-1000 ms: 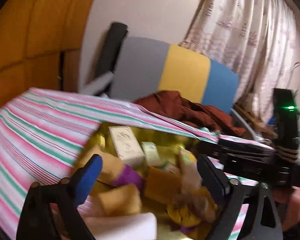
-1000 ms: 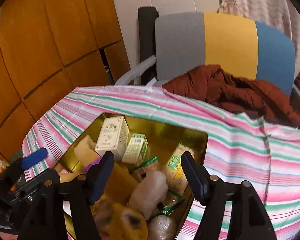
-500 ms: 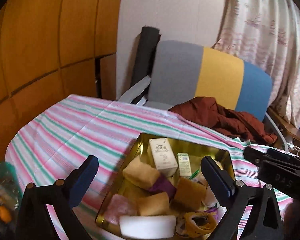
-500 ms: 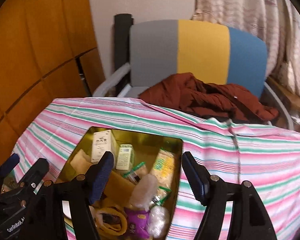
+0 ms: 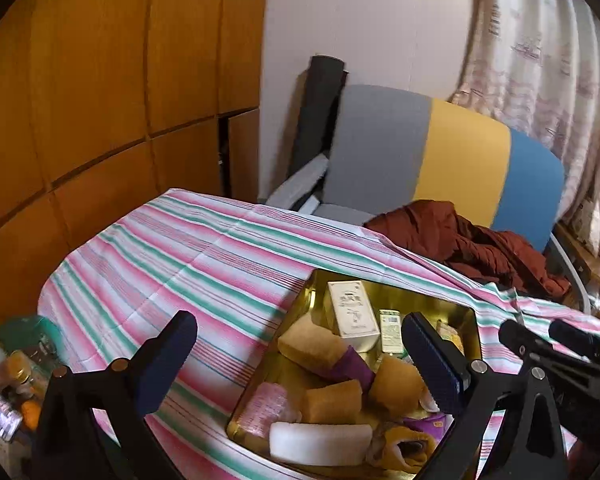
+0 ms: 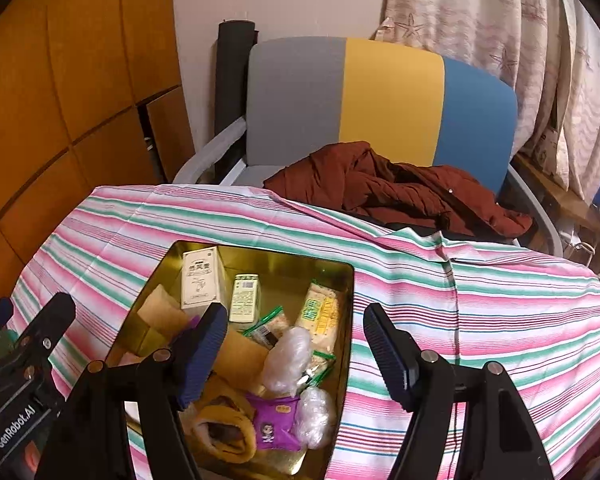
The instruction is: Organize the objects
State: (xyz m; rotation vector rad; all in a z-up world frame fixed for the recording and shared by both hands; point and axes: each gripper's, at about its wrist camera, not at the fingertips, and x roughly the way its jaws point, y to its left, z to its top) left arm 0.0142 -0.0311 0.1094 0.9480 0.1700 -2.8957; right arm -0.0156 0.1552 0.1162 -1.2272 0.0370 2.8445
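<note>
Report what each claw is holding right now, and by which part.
Nothing. The left claw and right claw both hang open above the gold tray.

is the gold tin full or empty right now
Full. The gold tin is crowded with a white carton, a green-labelled box, snack packets, a purple packet and clear-wrapped lumps; little gold floor shows.
</note>
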